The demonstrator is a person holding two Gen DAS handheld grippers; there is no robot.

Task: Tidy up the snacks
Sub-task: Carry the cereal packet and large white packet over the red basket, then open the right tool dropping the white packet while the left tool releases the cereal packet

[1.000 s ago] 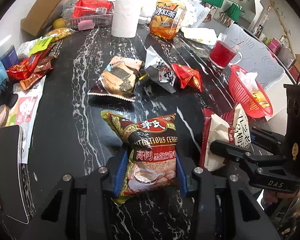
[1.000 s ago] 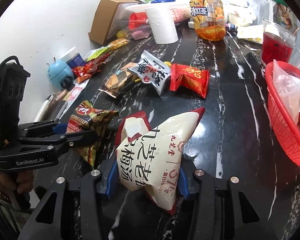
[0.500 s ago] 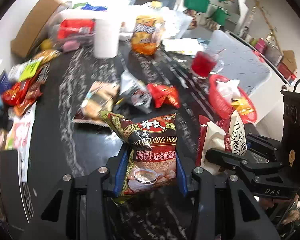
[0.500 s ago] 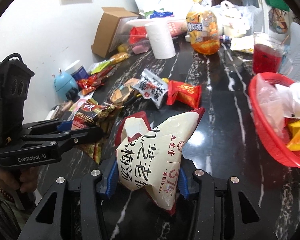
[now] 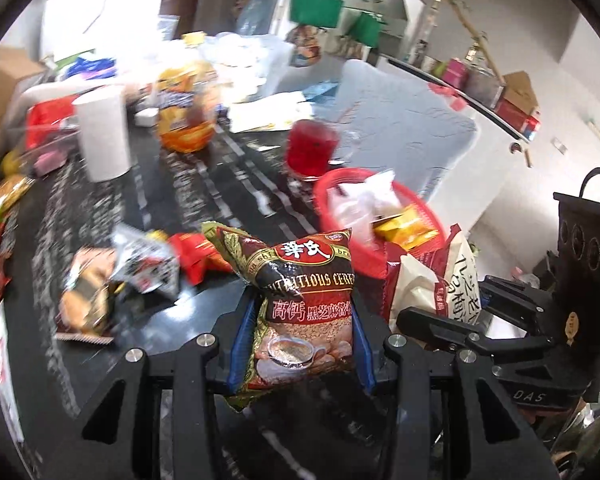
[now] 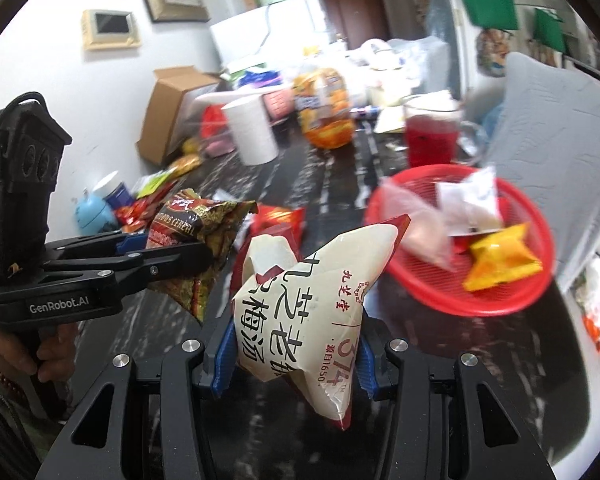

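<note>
Above a cluttered black marbled worktop (image 5: 204, 188), the left gripper (image 5: 298, 344) is clamped on a dark red and gold cereal packet (image 5: 300, 304) reading "NUTRITIOUS CERE", with Chinese characters and a pictured bowl. To its right, the right gripper (image 6: 296, 356) grips a puffy white pouch (image 6: 312, 312) with dark red edges, large black Chinese writing and "1650". A red mesh basket (image 6: 428, 300) of small packets sits at right, just beyond. The left gripper's body reads "GenRobot.AI".
</note>
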